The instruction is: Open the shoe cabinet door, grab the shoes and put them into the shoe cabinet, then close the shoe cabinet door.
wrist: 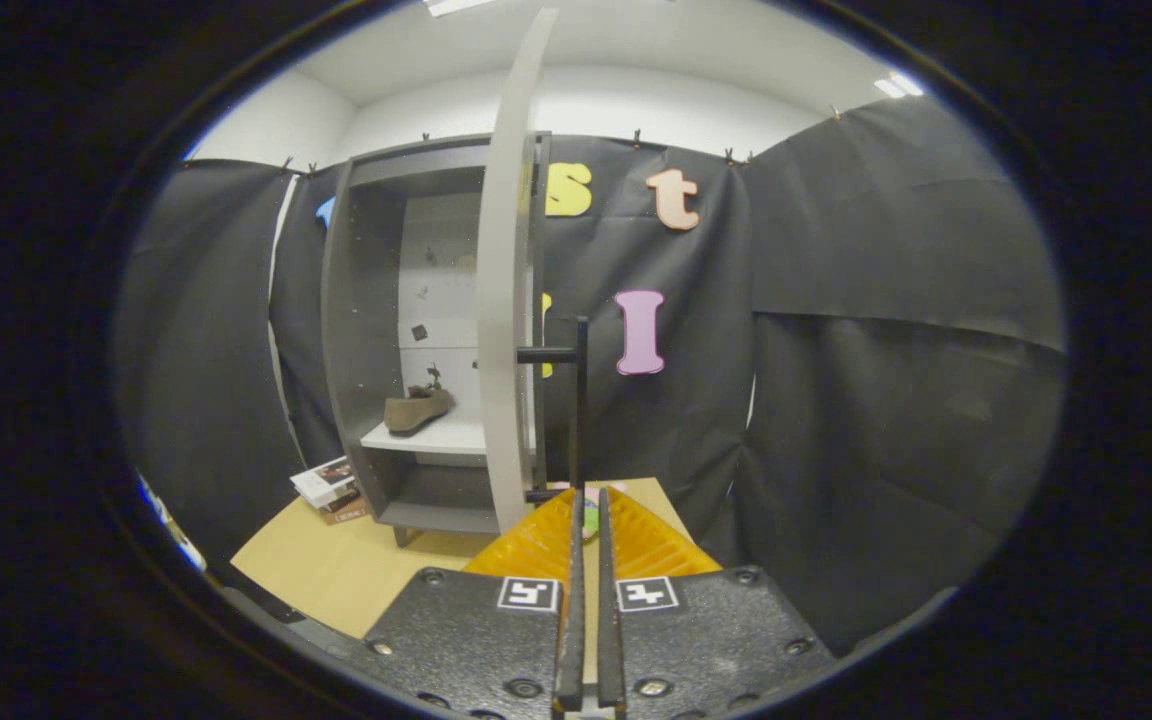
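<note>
Here tool clenched on door handle; open door edge-on (shoe on shelf), books beside cabinet.

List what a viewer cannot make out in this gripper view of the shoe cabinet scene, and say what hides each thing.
- Cabinet interior: the edge-on open door hides its far side.
- Shoe on the shelf: too small for detail; whether a second lies behind is unclear.
- Door handle: its lower end meets the claw; the fingers look nearly closed, contact unclear.
- Stacked booklets: partly hidden behind the cabinet.
</note>
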### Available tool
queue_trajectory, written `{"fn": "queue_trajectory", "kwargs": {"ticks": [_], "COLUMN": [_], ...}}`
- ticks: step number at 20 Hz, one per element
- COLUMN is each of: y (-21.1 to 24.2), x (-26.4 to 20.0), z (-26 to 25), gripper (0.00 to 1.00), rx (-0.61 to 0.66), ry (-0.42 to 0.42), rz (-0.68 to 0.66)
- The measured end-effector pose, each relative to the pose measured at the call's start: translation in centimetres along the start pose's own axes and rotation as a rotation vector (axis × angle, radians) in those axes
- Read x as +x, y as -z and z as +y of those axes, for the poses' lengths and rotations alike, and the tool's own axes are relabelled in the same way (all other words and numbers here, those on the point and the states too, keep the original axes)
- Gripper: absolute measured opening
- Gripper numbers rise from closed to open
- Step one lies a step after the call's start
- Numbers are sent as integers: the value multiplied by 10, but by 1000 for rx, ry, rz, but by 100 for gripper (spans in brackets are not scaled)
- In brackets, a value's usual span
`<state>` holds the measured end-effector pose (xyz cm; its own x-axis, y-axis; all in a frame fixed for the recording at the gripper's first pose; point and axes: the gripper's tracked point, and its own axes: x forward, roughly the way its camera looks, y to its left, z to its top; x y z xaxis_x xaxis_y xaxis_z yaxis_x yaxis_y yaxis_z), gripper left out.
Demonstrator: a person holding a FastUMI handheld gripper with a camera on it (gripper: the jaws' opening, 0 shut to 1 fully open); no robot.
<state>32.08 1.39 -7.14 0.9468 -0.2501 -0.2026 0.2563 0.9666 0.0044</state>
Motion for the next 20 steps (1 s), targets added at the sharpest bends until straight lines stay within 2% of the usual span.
{"fn": "queue_trajectory", "kwargs": {"ticks": [1, 2, 3, 7, 10, 20], "y": [0, -1, -1, -1, 4, 45], "x": [0, -3, -5, -8, -12, -9], "z": [2, 3, 5, 13, 21, 59], "gripper": [23, 30, 51, 89, 98, 99], "rx": [-8, -12, -16, -23, -18, 3], "ry": [-8, -16, -19, -29, -36, -130], "rz": [-3, -7, -12, -34, -29, 92]}}
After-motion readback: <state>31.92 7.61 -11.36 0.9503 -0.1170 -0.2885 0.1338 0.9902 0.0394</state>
